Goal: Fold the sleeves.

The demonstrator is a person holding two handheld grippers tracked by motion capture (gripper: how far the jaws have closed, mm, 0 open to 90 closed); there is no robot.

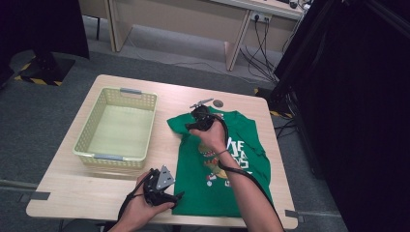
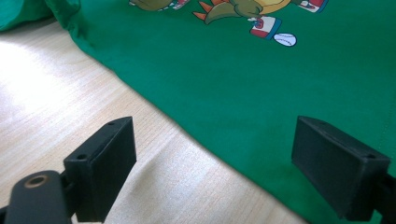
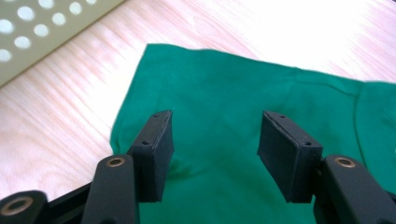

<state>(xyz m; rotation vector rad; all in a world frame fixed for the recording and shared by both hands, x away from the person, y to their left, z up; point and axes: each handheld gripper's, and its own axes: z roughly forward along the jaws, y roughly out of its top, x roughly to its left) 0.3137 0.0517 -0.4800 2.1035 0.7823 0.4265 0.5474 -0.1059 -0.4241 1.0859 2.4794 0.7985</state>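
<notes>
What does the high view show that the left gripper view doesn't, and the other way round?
The high view alone takes in the pale basket beside the shirt, the person's two forearms, the right tool over a sleeve, and the floor beyond the table. The left gripper view alone gives a close look along the left tool, its jaws standing wide apart over the shirt's edge, and at the printed cartoon's small baseball. Both share the green T-shirt lying on the wooden table.

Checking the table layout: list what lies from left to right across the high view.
Basket → left gripper → right gripper → green T-shirt.
</notes>
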